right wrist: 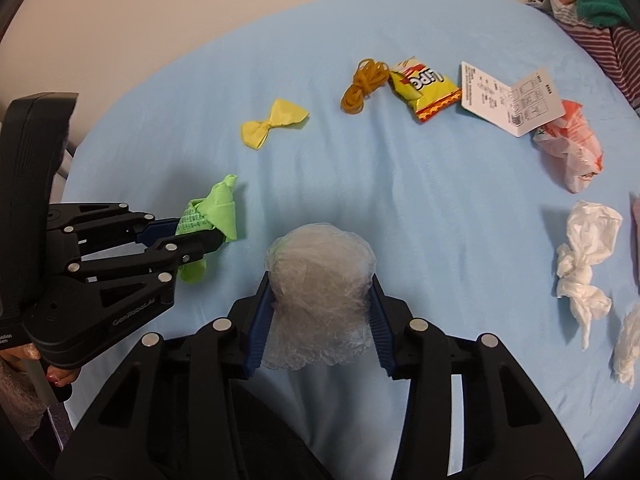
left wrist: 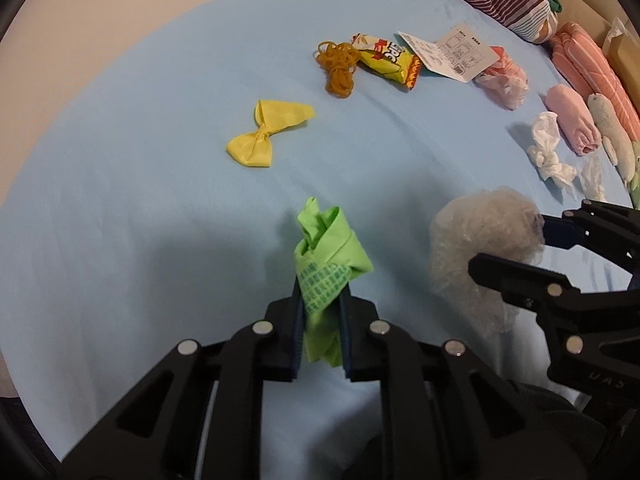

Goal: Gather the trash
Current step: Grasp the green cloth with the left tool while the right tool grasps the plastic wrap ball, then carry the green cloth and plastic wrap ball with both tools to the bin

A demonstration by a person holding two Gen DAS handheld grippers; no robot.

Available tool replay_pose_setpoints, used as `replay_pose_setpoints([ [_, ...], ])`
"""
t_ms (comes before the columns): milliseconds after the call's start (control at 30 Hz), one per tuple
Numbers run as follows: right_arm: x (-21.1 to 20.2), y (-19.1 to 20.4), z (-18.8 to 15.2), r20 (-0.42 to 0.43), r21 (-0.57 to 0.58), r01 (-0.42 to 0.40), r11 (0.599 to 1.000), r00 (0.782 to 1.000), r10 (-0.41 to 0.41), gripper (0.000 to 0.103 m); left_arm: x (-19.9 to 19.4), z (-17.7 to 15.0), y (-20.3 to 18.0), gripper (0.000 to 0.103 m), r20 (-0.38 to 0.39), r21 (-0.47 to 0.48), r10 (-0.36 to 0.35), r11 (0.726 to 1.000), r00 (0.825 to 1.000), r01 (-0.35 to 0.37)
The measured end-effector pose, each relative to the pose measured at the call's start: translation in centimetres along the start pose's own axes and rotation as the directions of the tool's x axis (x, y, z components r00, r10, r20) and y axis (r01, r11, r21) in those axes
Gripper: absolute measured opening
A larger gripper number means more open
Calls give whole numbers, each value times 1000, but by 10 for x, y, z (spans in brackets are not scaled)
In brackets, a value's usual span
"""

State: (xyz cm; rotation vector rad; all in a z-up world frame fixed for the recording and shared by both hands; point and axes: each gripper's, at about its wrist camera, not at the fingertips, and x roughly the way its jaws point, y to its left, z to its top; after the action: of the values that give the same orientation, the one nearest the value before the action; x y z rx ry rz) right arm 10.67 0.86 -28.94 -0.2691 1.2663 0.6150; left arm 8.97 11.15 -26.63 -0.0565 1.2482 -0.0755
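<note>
Left gripper [left wrist: 320,300] pinches green wrapper [left wrist: 330,264]; right gripper [right wrist: 320,300], wider, clamps clear plastic wad [right wrist: 320,280].

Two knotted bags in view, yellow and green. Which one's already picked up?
The green bag: it is clamped in the left tool, raised off the sheet. The yellow bag lies untouched on the blue sheet, farther off.

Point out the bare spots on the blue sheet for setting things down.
Bare sheet lies left of the yellow bag, and between the clear plastic wad and white tissue. Crowded: the far row from rubber bands to paper tag.
</note>
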Motion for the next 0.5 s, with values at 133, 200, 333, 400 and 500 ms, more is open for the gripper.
replay_pose_setpoints([
  [133,-24,-1,-2,34,10,9,1000,999,-9,42,-23,1,-14,15,31,28,5,1000,1000,-6],
  [200,-36,-1,-7,54,19,14,1000,998,-15,42,-38,-2,-22,15,46,46,7,999,999,-9],
  [333,-63,-7,-20,93,34,27,999,995,-30,42,-64,-5,-44,15,76,87,3,996,997,-10],
  [400,-76,-10,-25,112,45,35,998,993,-39,43,-75,-5,-58,15,91,112,-7,994,996,-3],
  [500,-103,-20,-43,146,69,51,996,987,-60,43,-93,-9,-80,15,108,154,-26,988,994,9],
])
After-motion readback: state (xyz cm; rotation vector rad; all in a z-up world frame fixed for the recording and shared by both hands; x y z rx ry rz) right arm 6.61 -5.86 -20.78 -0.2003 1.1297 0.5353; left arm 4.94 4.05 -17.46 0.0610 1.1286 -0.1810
